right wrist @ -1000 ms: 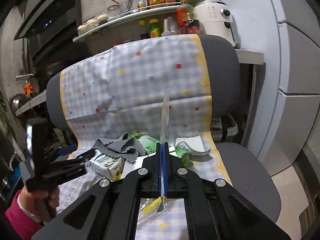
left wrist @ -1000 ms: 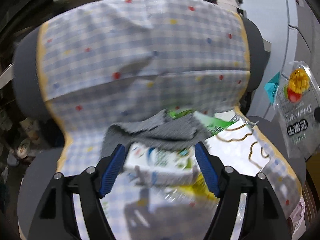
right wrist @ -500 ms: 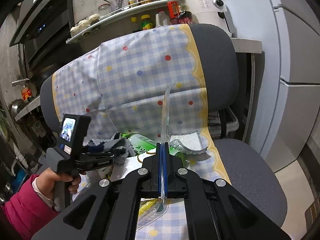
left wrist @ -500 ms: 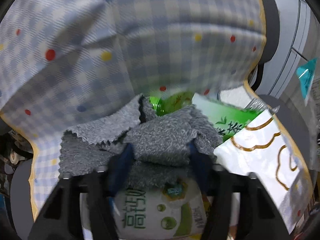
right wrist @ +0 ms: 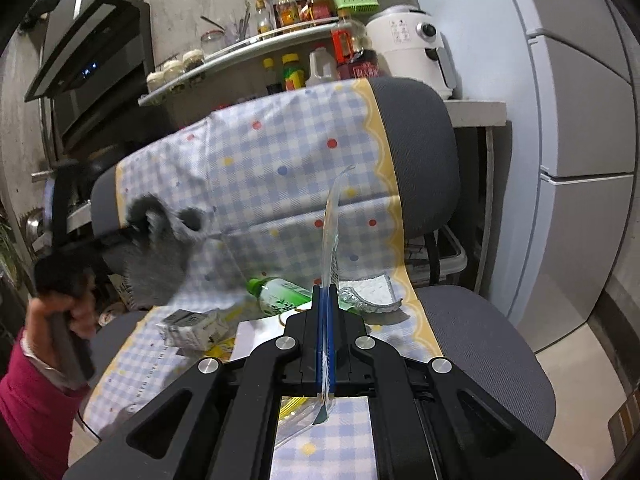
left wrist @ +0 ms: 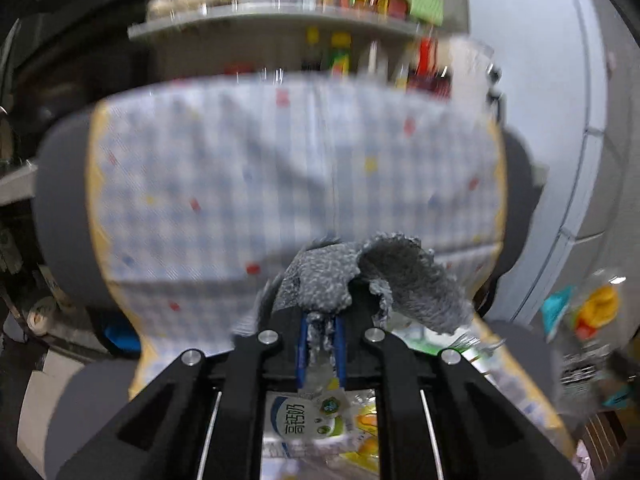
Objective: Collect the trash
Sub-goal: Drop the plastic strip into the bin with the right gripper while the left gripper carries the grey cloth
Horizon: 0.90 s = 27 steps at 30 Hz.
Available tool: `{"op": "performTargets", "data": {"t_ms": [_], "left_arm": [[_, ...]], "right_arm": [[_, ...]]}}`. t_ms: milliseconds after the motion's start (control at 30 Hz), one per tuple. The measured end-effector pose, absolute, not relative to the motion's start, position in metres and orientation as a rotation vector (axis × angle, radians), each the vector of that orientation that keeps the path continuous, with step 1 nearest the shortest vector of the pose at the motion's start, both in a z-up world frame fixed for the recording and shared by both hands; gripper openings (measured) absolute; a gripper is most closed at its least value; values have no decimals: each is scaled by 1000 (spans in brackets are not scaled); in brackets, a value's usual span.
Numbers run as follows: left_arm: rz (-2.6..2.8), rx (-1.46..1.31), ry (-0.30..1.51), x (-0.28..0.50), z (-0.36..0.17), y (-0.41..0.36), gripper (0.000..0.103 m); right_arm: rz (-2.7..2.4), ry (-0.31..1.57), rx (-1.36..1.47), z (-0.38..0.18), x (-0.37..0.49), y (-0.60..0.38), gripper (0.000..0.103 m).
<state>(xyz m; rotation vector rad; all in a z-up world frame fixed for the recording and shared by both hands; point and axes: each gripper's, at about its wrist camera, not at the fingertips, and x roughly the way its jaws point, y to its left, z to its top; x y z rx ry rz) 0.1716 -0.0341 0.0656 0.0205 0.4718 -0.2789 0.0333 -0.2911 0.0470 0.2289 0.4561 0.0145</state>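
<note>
Grey terry cloth (left wrist: 372,276) bunches between the blue pads of the left tongs (left wrist: 320,344); the jaws are closing on it, and the cloth already sits pinched in the narrow gap, its loose folds flopping up and over the fingertips. From the right wrist view the same cloth (right wrist: 160,248) hangs clear of the chair seat, held up in front of the left edge of the backrest by a hand (right wrist: 74,304) in a red sleeve.

Landmark — the office chair (right wrist: 420,152), draped with a blue-and-white checked cover (right wrist: 288,168) dotted in red, yellow and blue. On the covered seat, below the raised cloth, lies a small milk carton (right wrist: 192,326); this carton (left wrist: 308,420) also shows directly under the left tongs. Toward the middle of the seat, near the backrest, a green bottle (right wrist: 280,292) lies on its side. Just right of the bottle rests a crumpled foil-edged wrapper (right wrist: 368,294).

Right tongs (right wrist: 325,308): pressed together on a thin clear plastic bag (right wrist: 332,232), seen edge-on, which stands up from the jaws in front of the backrest. The left wrist view is motion-blurred — the bag (left wrist: 588,320) appears at the right of the chair, with printed fruit.

Behind the chair, a shelf (right wrist: 256,44) carries bottles and jars.
</note>
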Motion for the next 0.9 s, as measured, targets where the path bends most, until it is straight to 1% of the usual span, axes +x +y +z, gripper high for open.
{"op": "performTargets", "data": {"t_ms": [100,233,400,633,900], "left_arm": [[-334,9,433,133,85,-33,8],[-446,-17,452,90,86,-43,8],[-616,-39,501,38,65,-78,8],[-879,-43,584,-13,15,-153,9],[-1067,-11,562,-62,-3,-230,9]], "right_arm": [[16,443,234,55,18,-289,2],[-1,426,245,64,-12,-294,2],[-50,442,250,59,-52,-310,2],[-203,513,283,23,-116,-357,2],[-405,559,335,-12,-191,-411,2]]}}
